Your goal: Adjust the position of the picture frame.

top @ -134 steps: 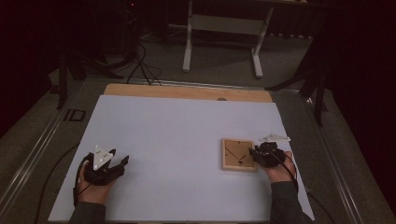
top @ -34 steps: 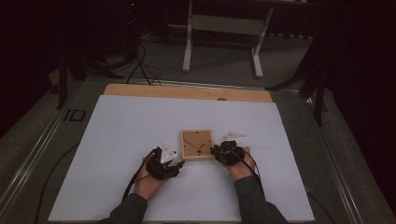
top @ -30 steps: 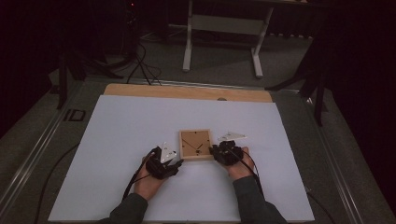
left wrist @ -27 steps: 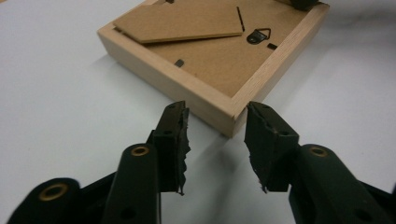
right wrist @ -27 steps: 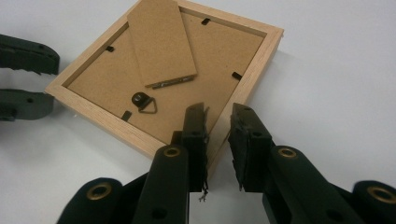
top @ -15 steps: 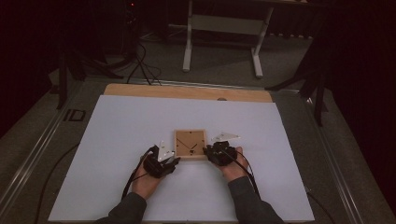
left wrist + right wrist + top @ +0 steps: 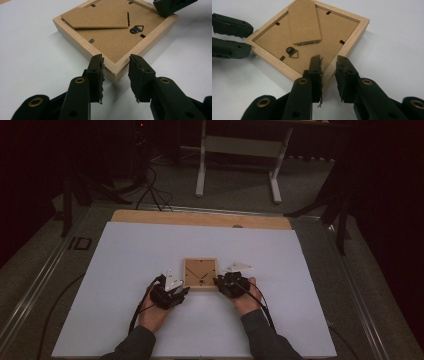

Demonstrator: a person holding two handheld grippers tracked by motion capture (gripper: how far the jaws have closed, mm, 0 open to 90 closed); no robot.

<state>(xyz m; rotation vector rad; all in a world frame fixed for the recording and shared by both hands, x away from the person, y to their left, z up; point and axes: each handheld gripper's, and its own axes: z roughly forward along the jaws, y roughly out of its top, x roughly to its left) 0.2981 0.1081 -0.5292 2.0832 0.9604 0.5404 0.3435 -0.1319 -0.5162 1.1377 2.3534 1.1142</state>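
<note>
On the white tabletop (image 7: 125, 270), face-down picture frame (image 7: 200, 272) – left hand-held gripper (image 7: 115, 68) and right hand-held gripper (image 7: 328, 67) both spread, each straddling a near corner – apparently pre-grasp; next, closing squarely on the wood.

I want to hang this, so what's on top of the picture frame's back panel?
On the picture frame back lie a fold-out stand, a hanger hook and small black tabs. The front faces the table, hidden.
</note>
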